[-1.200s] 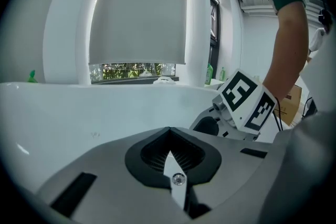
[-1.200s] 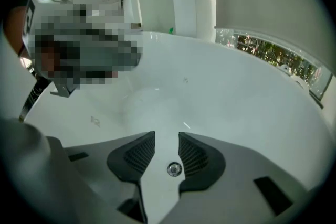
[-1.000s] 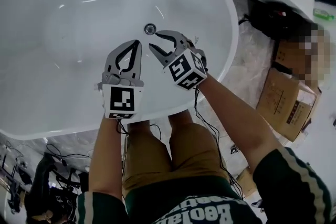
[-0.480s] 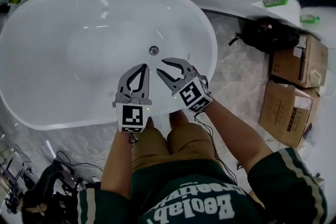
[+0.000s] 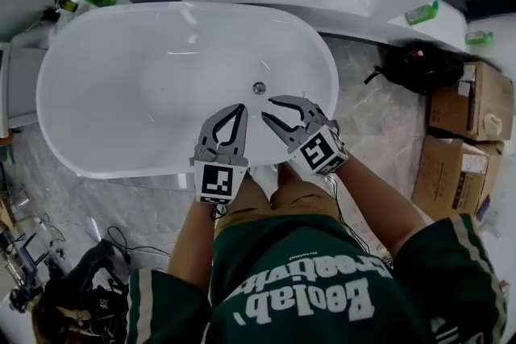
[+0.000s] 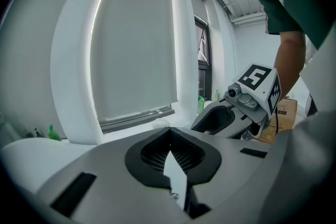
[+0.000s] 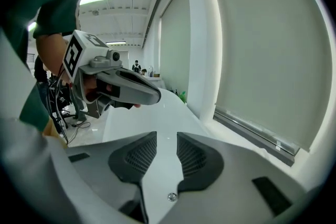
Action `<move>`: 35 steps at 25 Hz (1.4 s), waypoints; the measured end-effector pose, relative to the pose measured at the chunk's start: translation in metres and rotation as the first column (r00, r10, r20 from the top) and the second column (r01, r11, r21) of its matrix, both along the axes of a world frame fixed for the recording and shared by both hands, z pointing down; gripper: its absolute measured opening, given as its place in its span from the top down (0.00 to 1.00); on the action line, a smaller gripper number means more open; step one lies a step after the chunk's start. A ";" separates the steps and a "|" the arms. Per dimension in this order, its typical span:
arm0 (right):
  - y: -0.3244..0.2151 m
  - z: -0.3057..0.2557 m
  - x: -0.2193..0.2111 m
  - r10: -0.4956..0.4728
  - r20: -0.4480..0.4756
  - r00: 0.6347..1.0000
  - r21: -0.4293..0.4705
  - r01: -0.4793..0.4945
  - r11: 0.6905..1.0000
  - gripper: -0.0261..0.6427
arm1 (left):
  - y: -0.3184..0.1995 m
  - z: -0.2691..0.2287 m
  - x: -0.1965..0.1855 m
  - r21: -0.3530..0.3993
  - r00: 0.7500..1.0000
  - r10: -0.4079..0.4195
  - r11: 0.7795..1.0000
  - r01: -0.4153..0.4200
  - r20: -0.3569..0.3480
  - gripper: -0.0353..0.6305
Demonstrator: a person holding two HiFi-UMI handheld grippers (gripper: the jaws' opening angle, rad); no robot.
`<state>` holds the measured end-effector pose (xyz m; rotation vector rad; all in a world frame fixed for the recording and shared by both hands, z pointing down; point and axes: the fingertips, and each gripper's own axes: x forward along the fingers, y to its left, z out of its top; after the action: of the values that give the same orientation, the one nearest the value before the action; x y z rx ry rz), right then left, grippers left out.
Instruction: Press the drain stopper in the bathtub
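The white oval bathtub [image 5: 121, 93] fills the middle of the head view. Its round metal drain stopper [image 5: 259, 88] sits in the tub floor toward the right end. Both grippers hang above the tub's near rim, short of the stopper and apart from it. My left gripper [image 5: 239, 107] is shut, its tips meeting with nothing between them [image 6: 169, 129]. My right gripper [image 5: 268, 109] is open with an empty gap between its jaws [image 7: 167, 136]. Both gripper views look level toward a window blind, and the stopper is hidden there. Each gripper shows in the other's view: the right gripper [image 6: 236, 113] and the left gripper [image 7: 121, 86].
Cardboard boxes [image 5: 463, 149] and a black bag [image 5: 419, 64] lie on the marble floor to the right of the tub. Green bottles [image 5: 423, 12] stand on the ledge behind it. Cables and dark gear [image 5: 48, 286] lie at the lower left.
The head view has pulled back, so the tub looks smaller and the grippers sit farther from the stopper. The right jaws have narrowed a little. The left gripper stays shut.
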<state>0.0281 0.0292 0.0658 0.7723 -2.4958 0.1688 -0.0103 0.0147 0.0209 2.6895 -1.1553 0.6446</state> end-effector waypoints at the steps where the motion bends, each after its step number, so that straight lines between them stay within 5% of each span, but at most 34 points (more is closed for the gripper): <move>1: 0.002 -0.009 -0.001 -0.013 0.010 1.000 0.004 0.013 1.000 0.77 | 0.003 -0.007 -0.001 0.010 1.000 -0.001 1.000 0.001 0.008 0.94; 8: 0.013 -0.090 0.016 -0.043 0.047 0.998 0.121 0.037 0.992 0.77 | 0.021 -0.057 0.010 0.084 0.998 0.028 0.996 -0.032 0.054 0.94; 21: 0.023 -0.212 0.048 -0.039 0.238 0.970 0.235 -0.019 0.972 0.83 | 0.024 -0.153 0.041 0.191 0.996 0.086 0.978 -0.080 -0.025 0.94; 35: 0.023 -0.250 0.035 -0.074 0.291 0.954 0.304 -0.018 0.953 0.94 | 0.026 -0.192 0.047 0.235 0.994 0.095 0.969 -0.080 -0.052 0.94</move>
<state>0.0635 0.0523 -0.1839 0.8880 -2.8630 -0.1235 0.0364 0.0410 -0.1712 2.9474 -1.1684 0.4573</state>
